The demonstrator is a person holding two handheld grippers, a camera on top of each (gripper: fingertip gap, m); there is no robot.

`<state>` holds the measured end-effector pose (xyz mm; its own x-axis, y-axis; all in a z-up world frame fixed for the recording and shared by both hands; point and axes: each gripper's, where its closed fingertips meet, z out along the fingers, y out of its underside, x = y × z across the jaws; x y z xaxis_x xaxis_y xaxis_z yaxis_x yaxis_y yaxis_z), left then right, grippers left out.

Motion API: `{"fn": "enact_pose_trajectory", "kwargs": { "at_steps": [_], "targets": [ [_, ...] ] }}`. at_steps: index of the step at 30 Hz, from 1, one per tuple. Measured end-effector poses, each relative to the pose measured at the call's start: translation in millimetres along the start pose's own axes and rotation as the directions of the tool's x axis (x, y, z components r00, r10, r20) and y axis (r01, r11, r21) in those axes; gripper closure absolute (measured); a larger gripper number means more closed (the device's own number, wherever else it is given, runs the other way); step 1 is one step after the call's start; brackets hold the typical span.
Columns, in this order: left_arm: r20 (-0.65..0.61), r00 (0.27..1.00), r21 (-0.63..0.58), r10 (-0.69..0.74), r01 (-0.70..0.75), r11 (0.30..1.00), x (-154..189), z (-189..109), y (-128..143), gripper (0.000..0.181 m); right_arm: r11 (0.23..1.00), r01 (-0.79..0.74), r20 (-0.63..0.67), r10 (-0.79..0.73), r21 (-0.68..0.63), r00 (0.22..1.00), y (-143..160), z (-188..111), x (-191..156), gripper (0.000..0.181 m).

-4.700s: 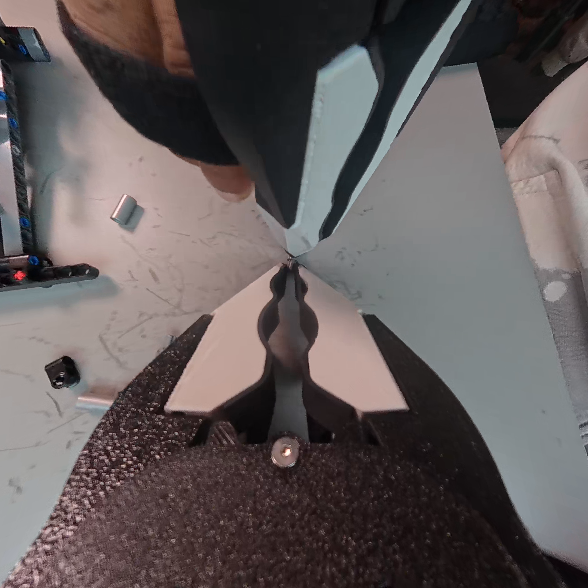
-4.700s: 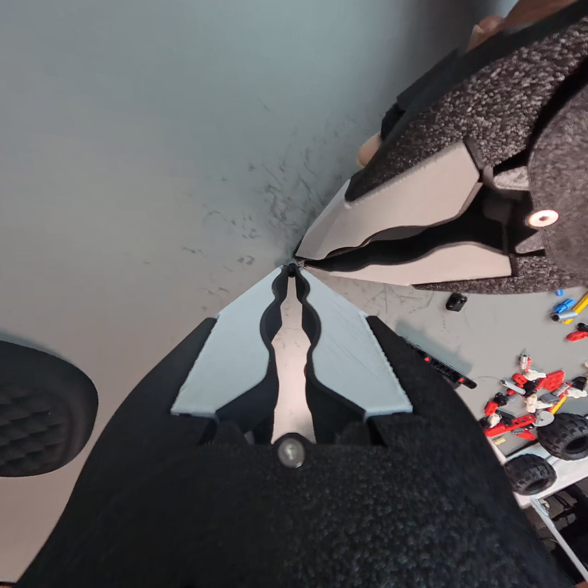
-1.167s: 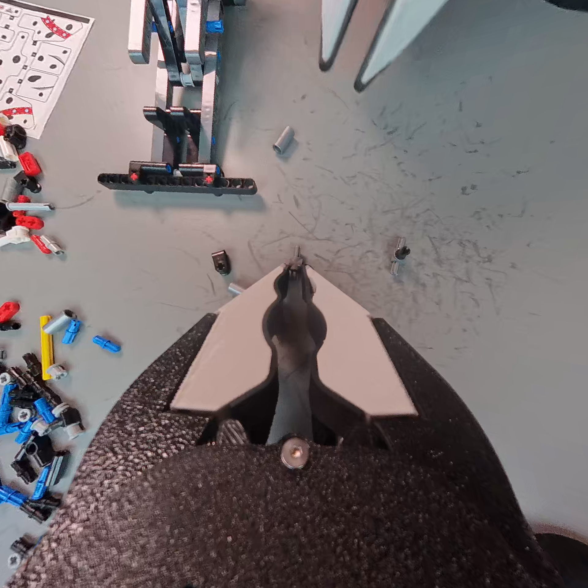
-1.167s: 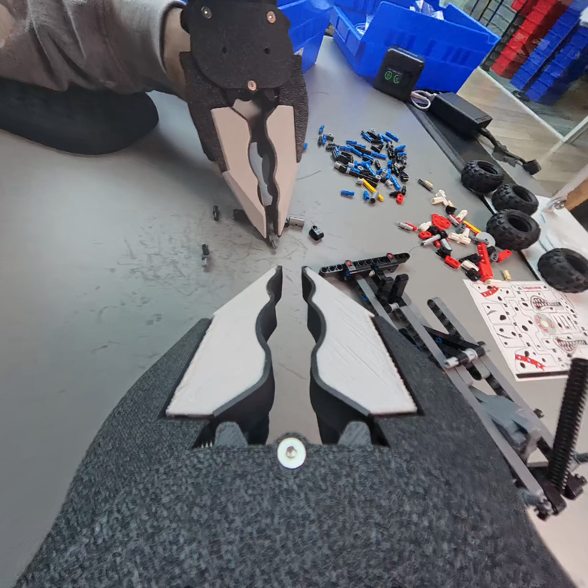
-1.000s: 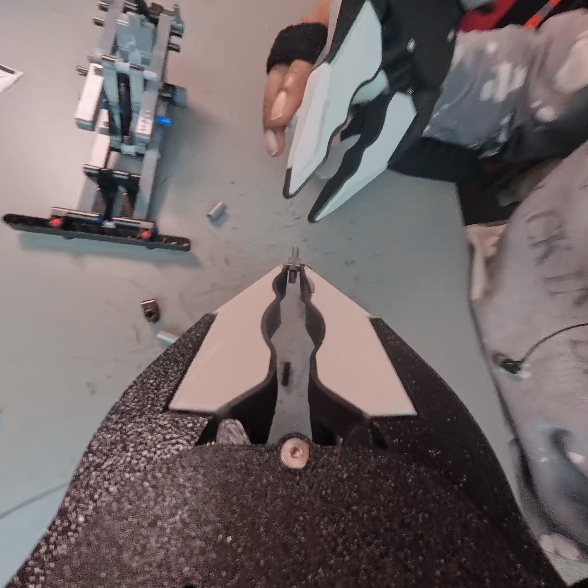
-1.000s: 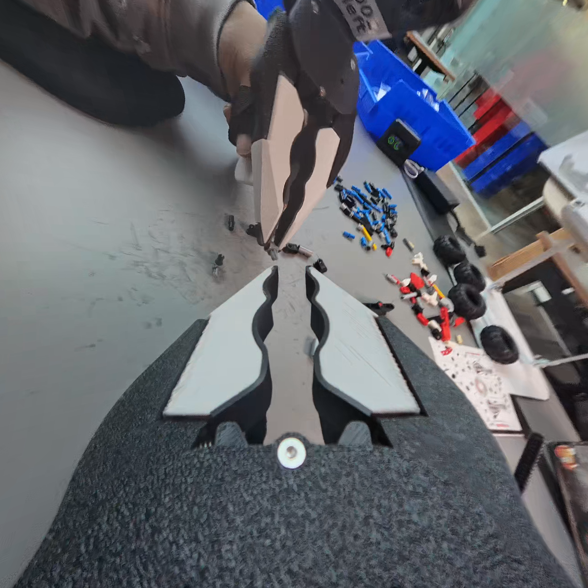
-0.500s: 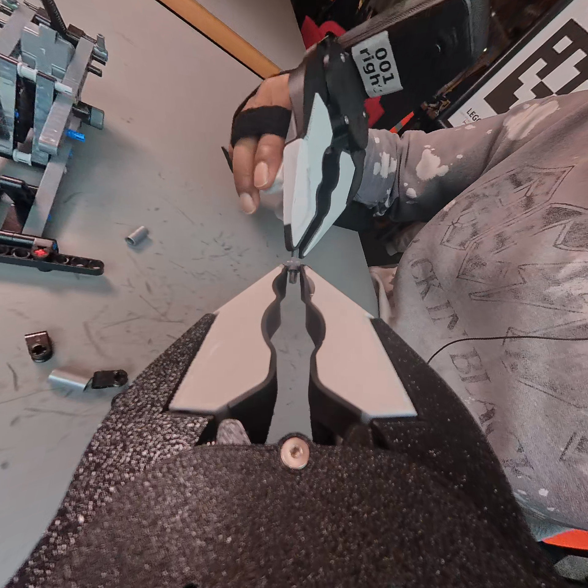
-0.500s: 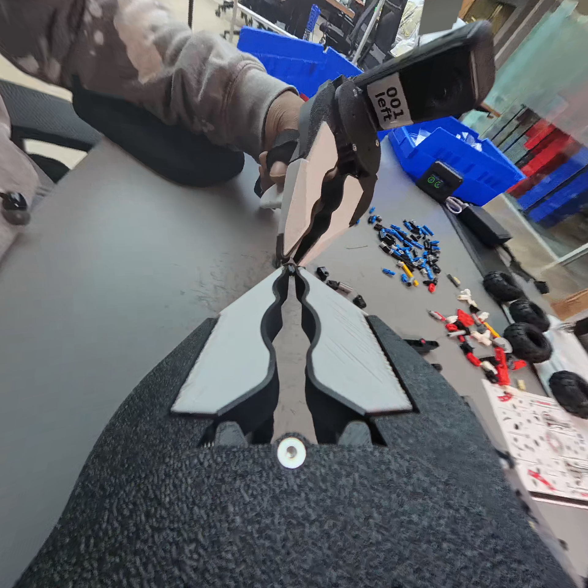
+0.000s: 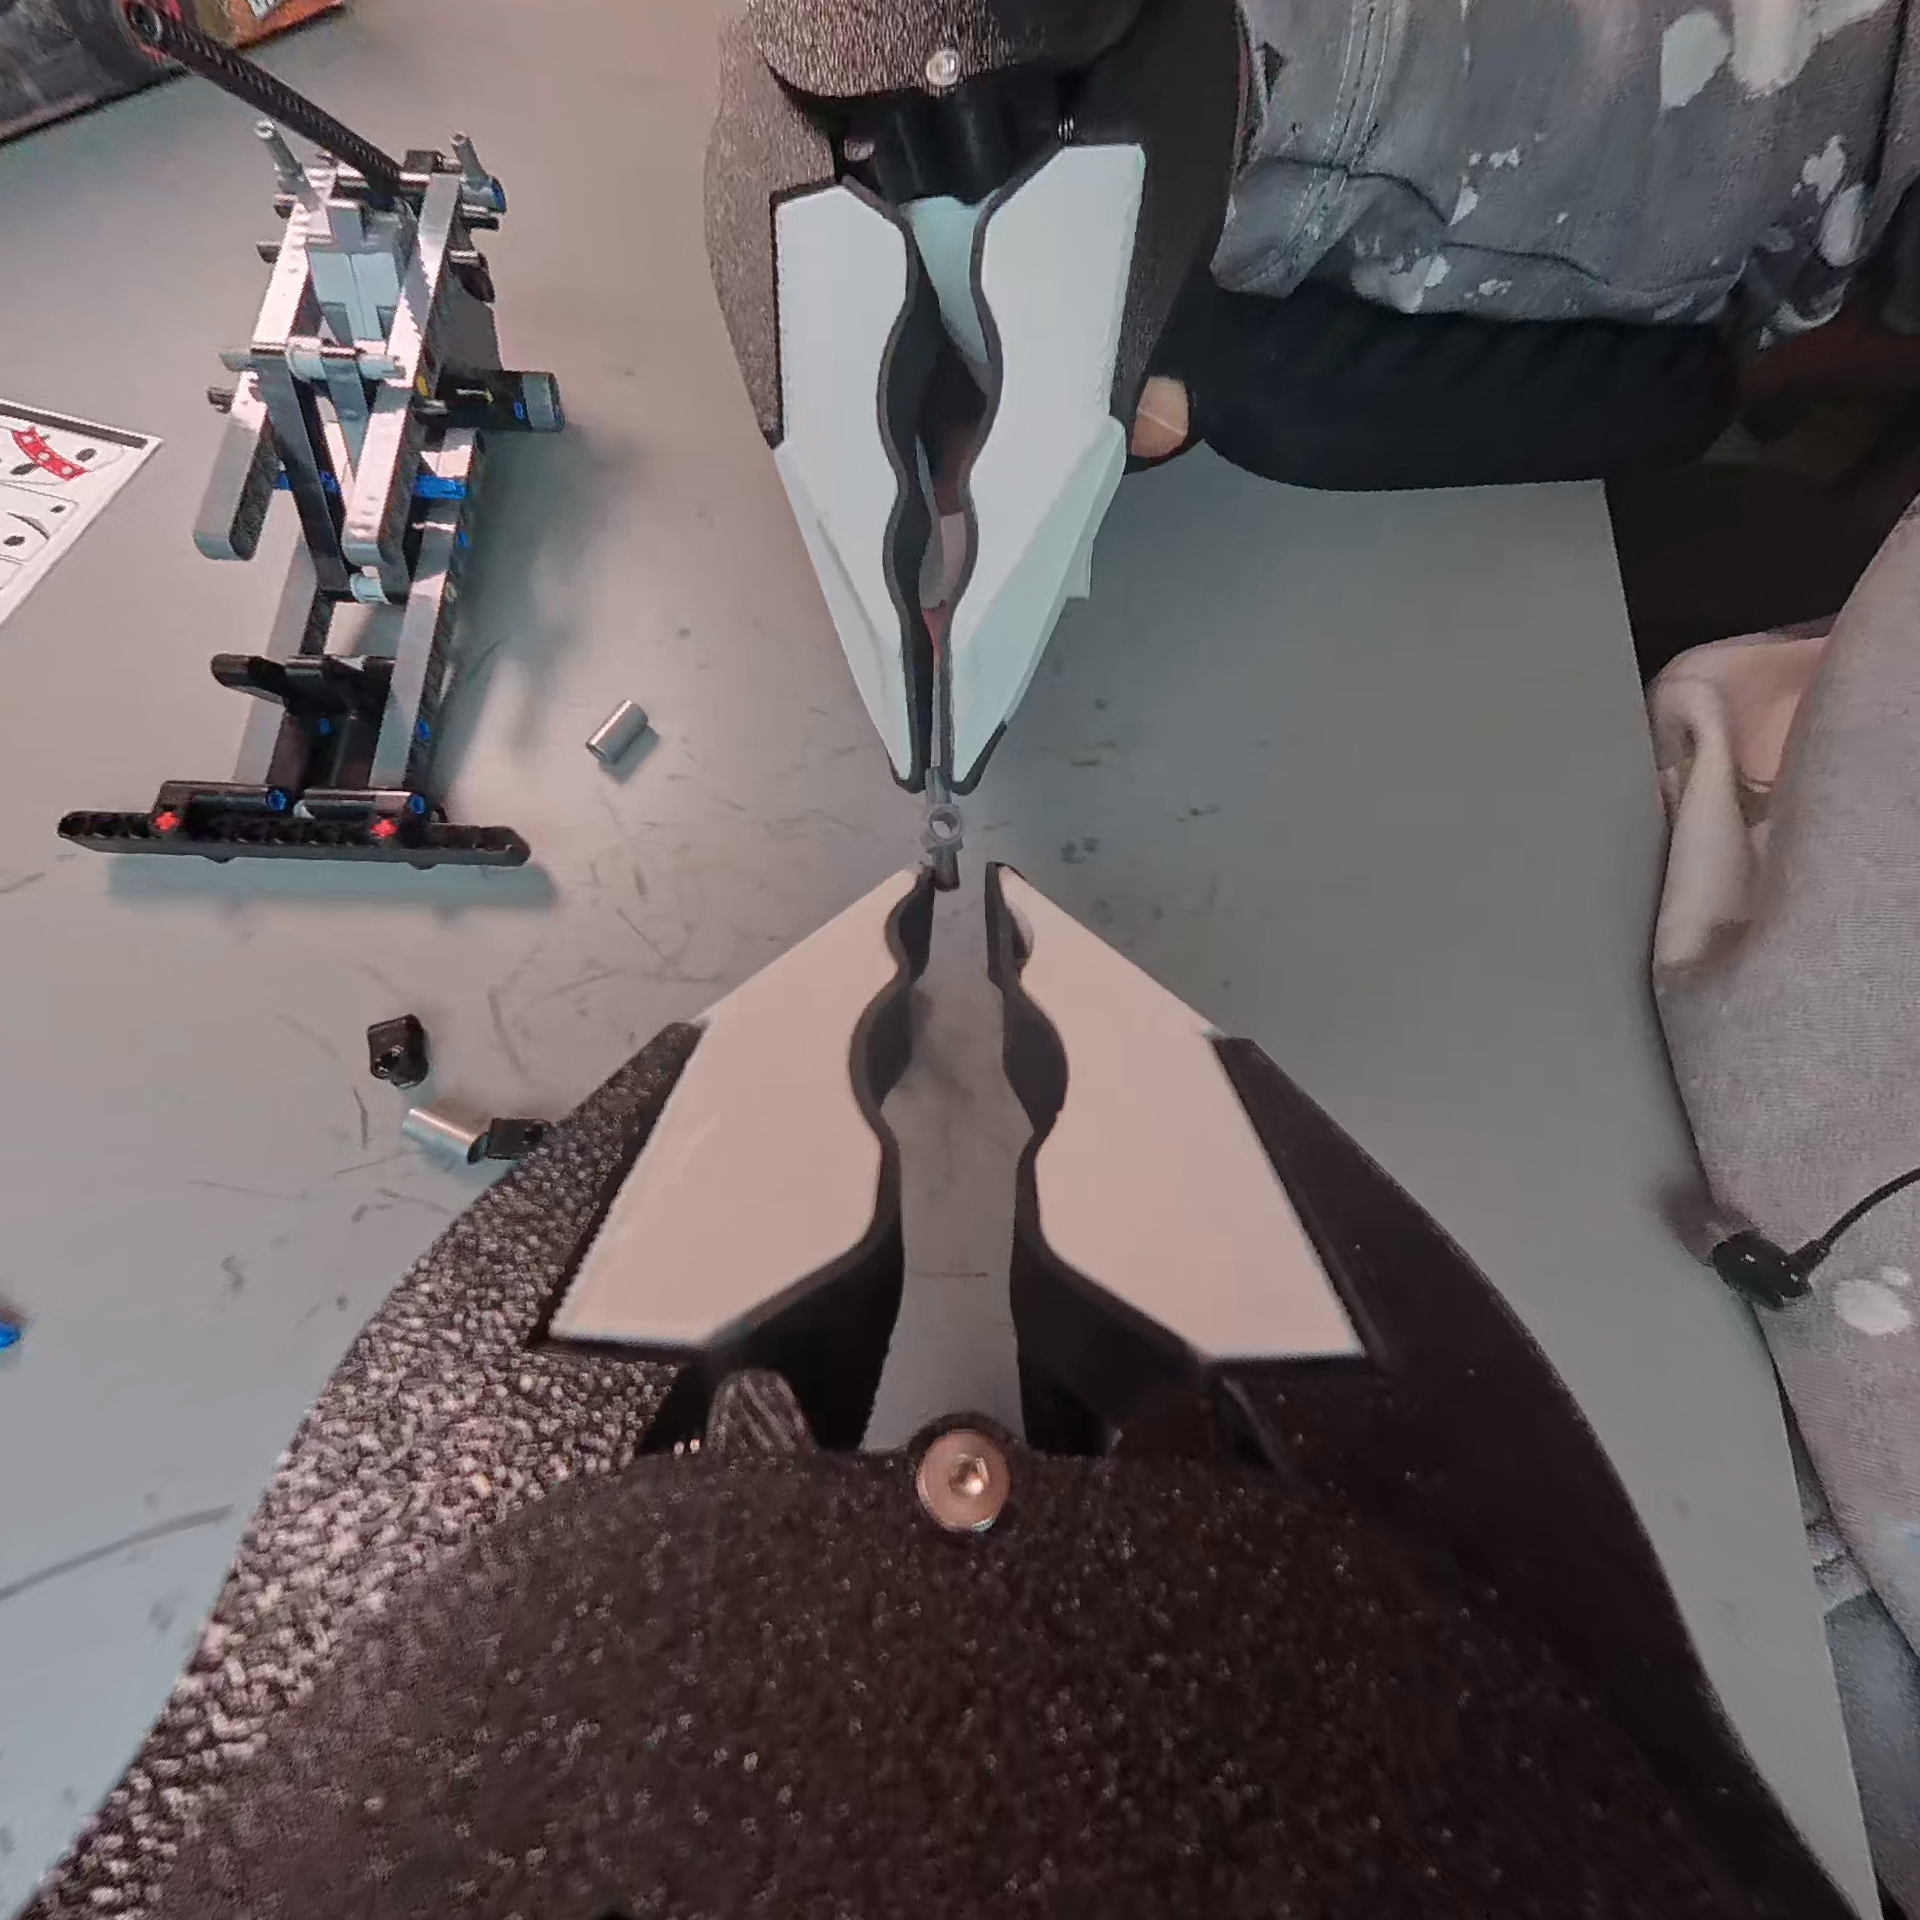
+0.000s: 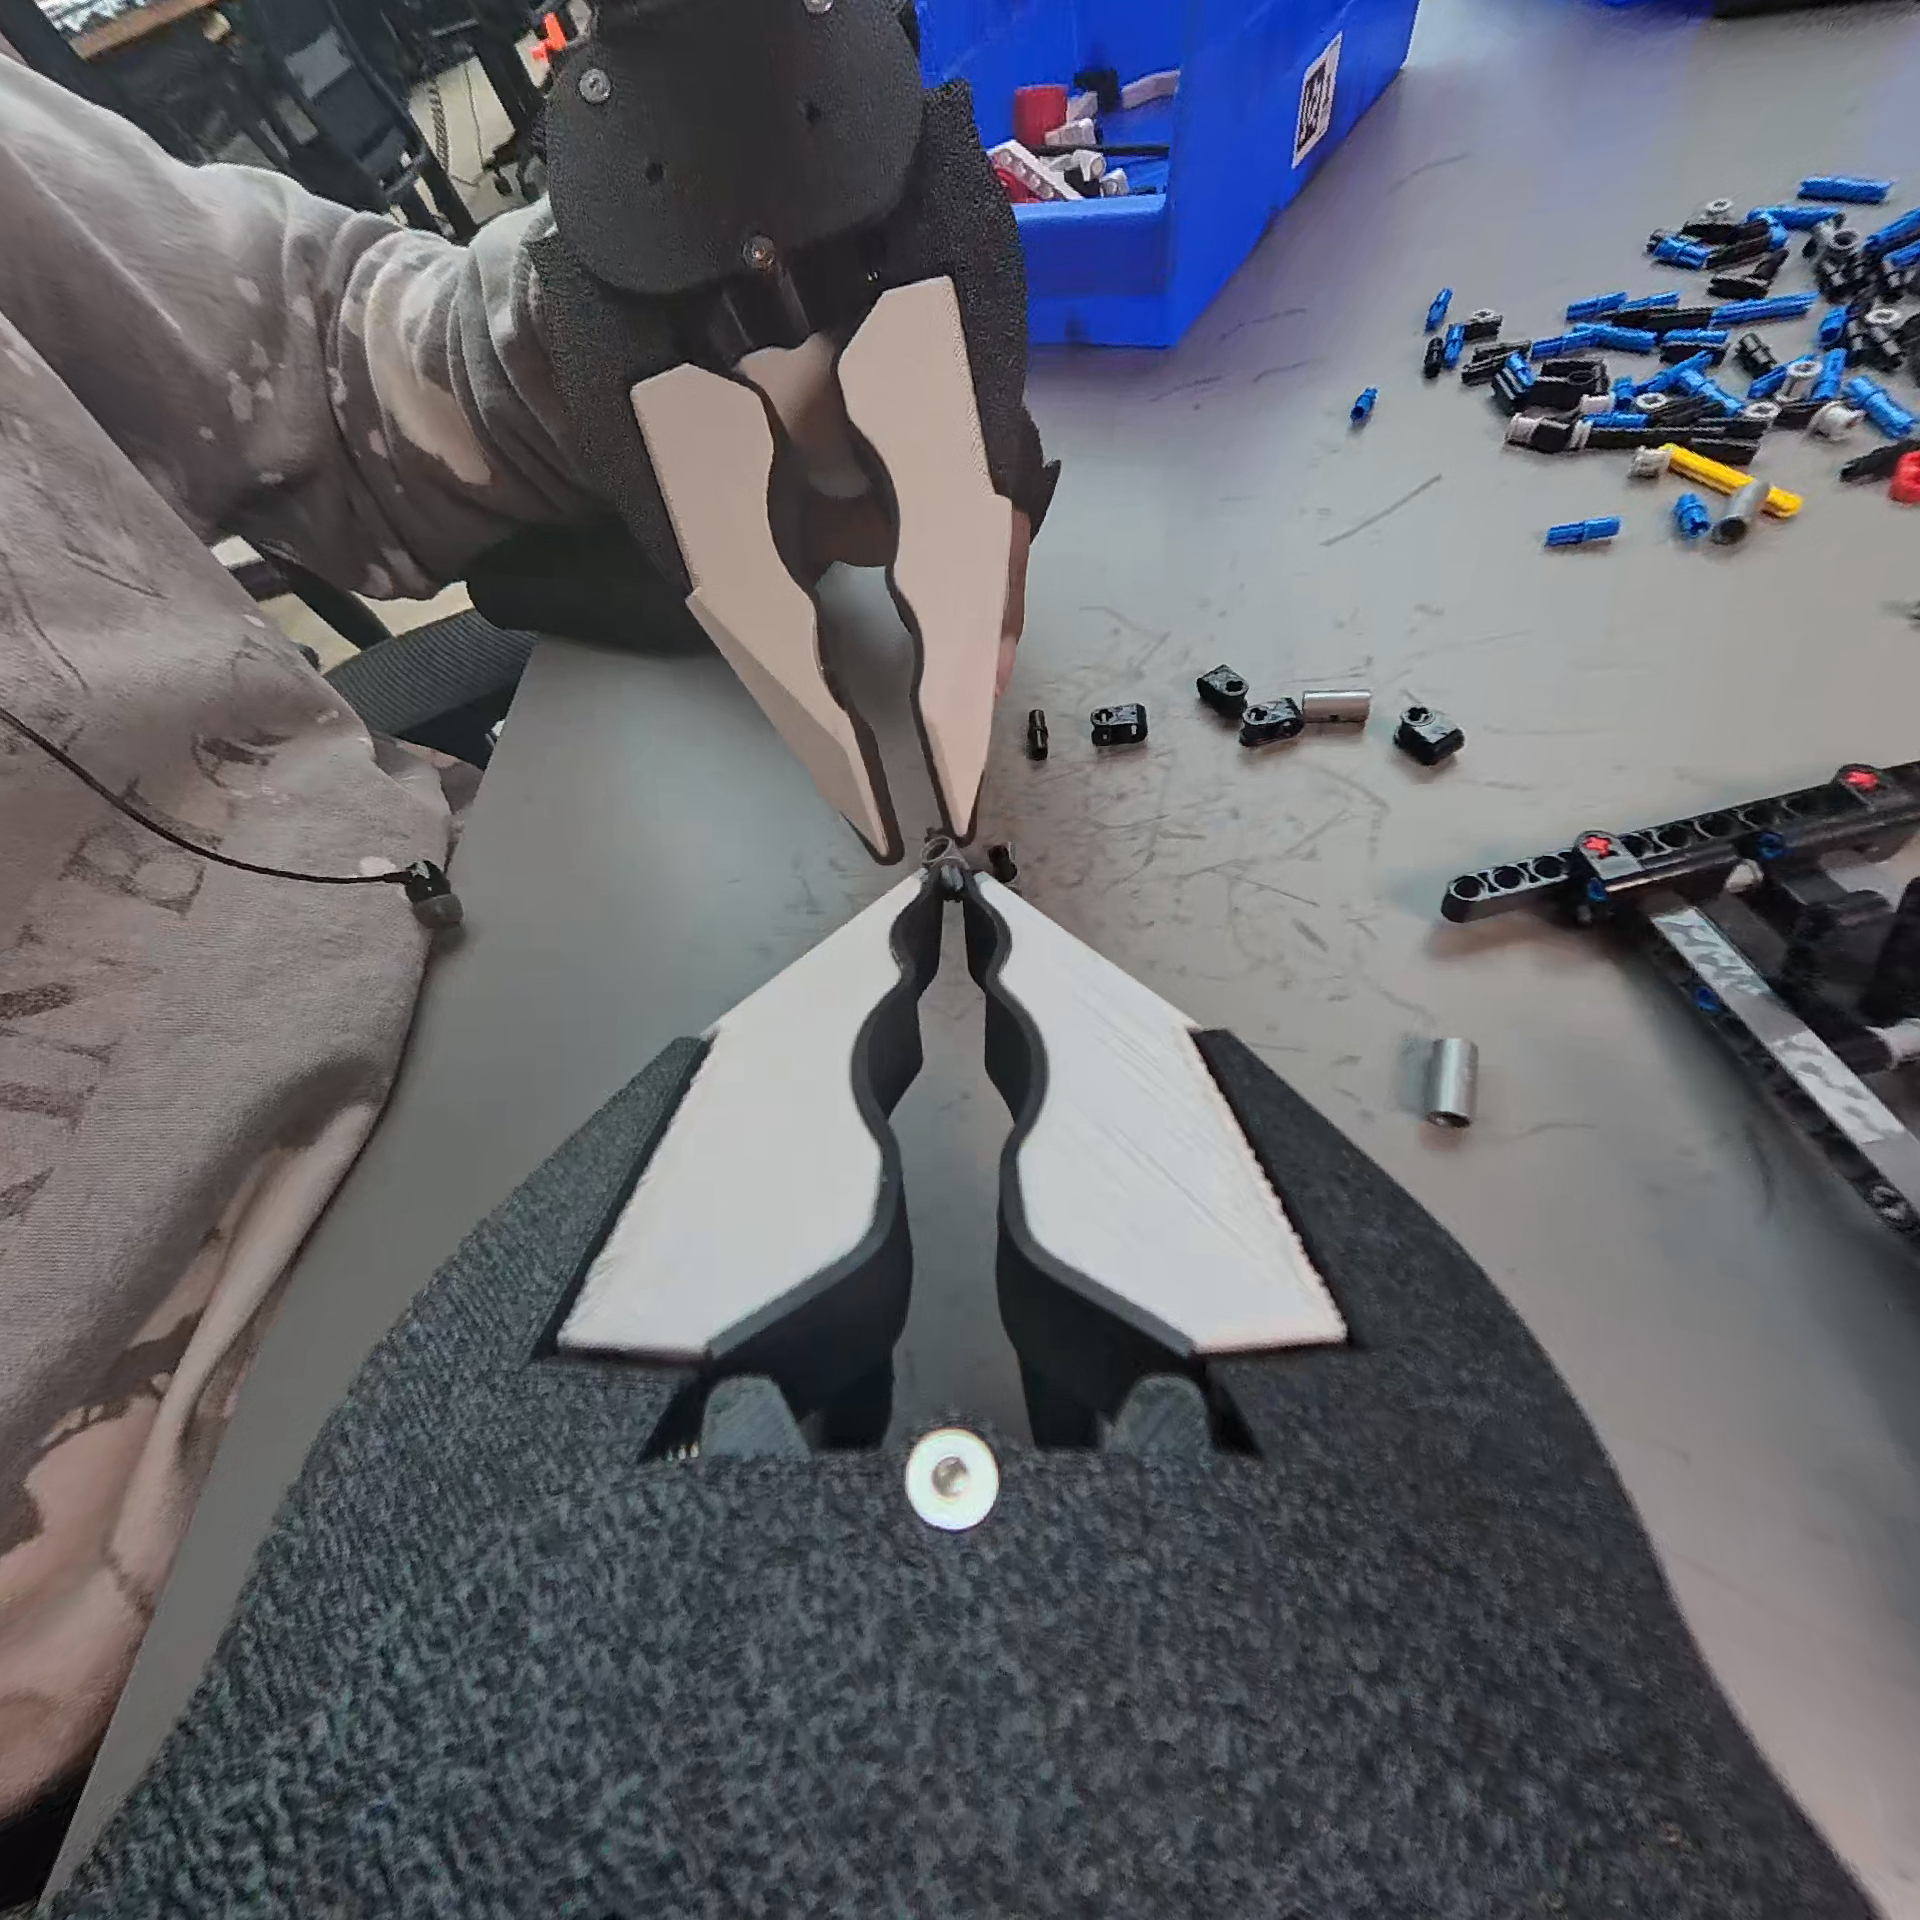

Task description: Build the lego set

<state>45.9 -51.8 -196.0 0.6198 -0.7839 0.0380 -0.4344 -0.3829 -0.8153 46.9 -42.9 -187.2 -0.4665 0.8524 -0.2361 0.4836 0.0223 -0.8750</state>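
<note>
our right gripper (image 10: pixel 948 878) pinches a small dark grey lego connector (image 9: pixel 941 826). our left gripper (image 9: pixel 956 878), fingers slightly apart, meets it tip to tip above the scuffed grey table (image 9: pixel 1299 727).

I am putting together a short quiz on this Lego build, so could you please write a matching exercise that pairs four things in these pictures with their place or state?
Things:
1. left gripper
2. right gripper
3. blue bin
4. grey sleeve

Places or states:
A. lying loose on the table, near the black beam
B. shut on a small grey connector
C. open, fingers apart
D. at the far side of the table, with parts inside

Pairs: 1-C, 2-B, 3-D, 4-A
</note>
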Motion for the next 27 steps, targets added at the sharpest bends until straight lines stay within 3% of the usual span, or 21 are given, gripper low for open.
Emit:
{"fn": "enact_pose_trajectory", "kwargs": {
  "at_steps": [6, 13, 27],
  "targets": [
    [0.001, 1.000, 0.010, 0.017, -0.017, 1.000, 1.0, -1.3, -0.5, 0.175, 1.000, -0.008, 0.023, 0.008, 0.007, 1.000, -1.8, 1.6, -4.3, 0.178],
    [-0.148, 0.987, -0.140, -0.068, 0.047, 0.989, 24.8, 11.3, 24.2, 0.176, 0.963, 0.135, 0.070, -0.122, -0.232, 0.990, 35.9, 15.1, -24.0, 0.178],
    [-0.150, 0.983, -0.207, -0.109, 0.076, 0.975, 26.5, 20.6, 35.7, 0.176, 0.920, 0.185, 0.004, -0.196, -0.345, 0.981, 45.0, 13.5, -20.3, 0.173]
  ]
}}
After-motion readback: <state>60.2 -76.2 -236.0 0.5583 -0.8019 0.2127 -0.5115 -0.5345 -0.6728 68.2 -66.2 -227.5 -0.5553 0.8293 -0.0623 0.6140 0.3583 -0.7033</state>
